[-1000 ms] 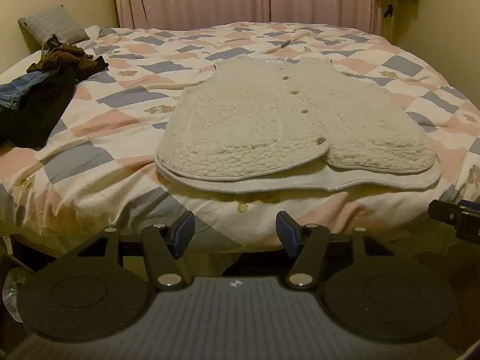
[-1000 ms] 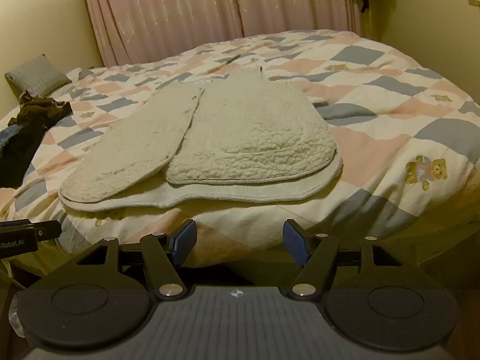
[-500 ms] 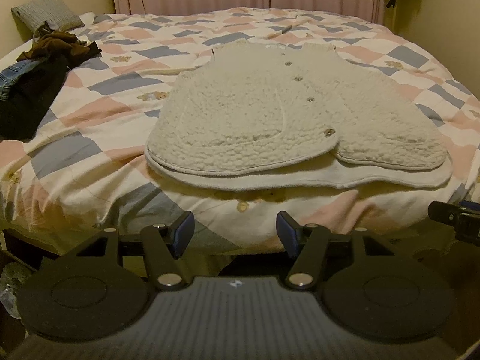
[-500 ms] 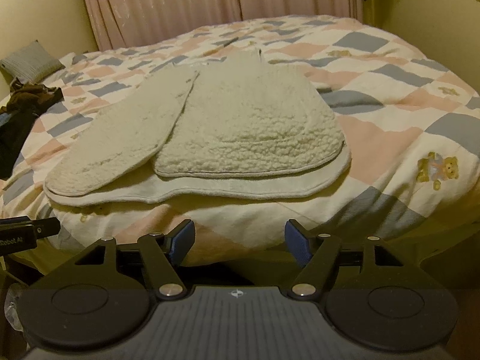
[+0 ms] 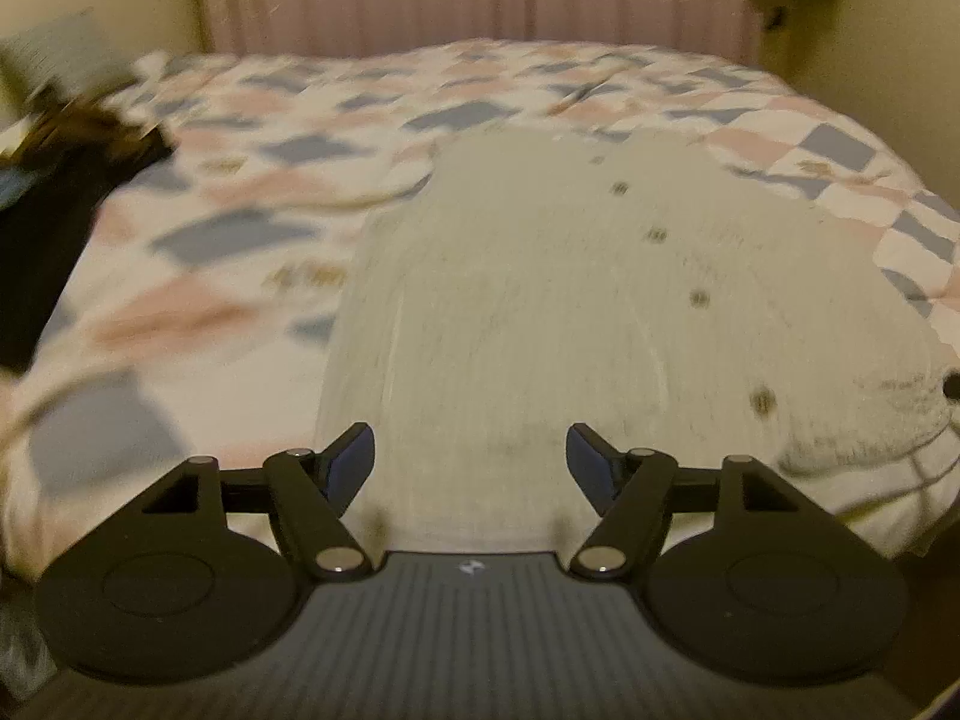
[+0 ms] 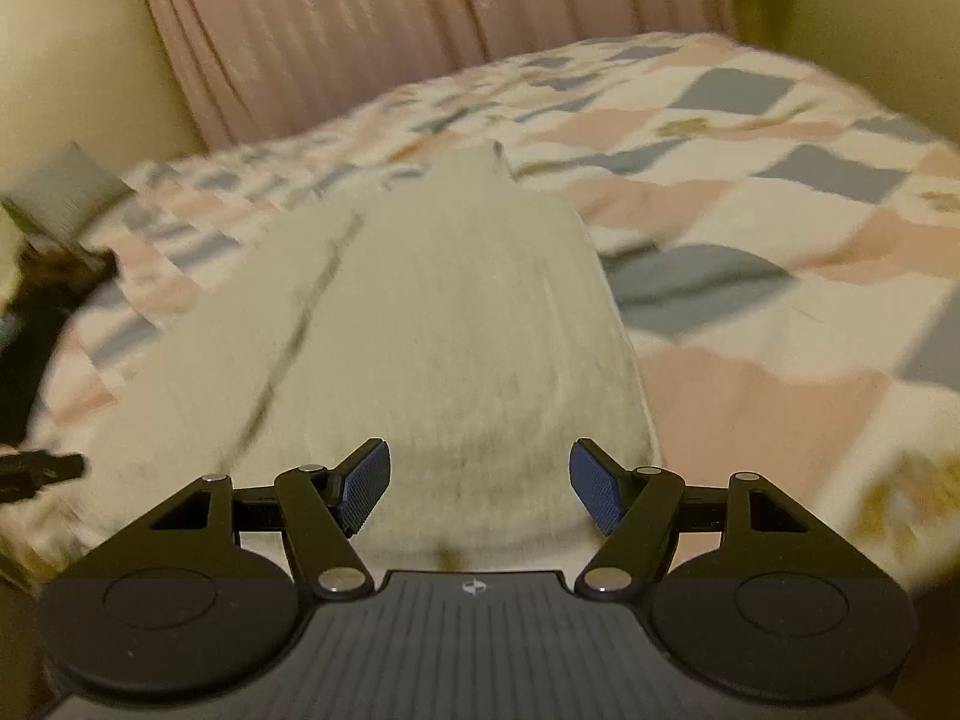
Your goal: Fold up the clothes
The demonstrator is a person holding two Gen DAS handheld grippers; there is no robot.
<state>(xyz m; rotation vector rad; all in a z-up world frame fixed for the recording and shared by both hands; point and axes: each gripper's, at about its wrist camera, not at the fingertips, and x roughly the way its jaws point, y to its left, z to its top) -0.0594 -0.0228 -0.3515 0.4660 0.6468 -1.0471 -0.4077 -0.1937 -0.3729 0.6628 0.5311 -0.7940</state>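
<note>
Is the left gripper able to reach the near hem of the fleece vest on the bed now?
Probably yes. The left gripper is open, right at the fleece vest, with nothing between its fingers and the cloth. The frame is blurred, so contact cannot be judged.

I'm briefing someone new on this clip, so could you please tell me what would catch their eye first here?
A cream fleece vest lies spread on the near part of the bed, filling the middle of both views, with a line of dark buttons down its front. Both grippers, left and right, hover open over its near hem. The checked pink and grey quilt lies under it, and dark clothes are piled at the far left.
</note>
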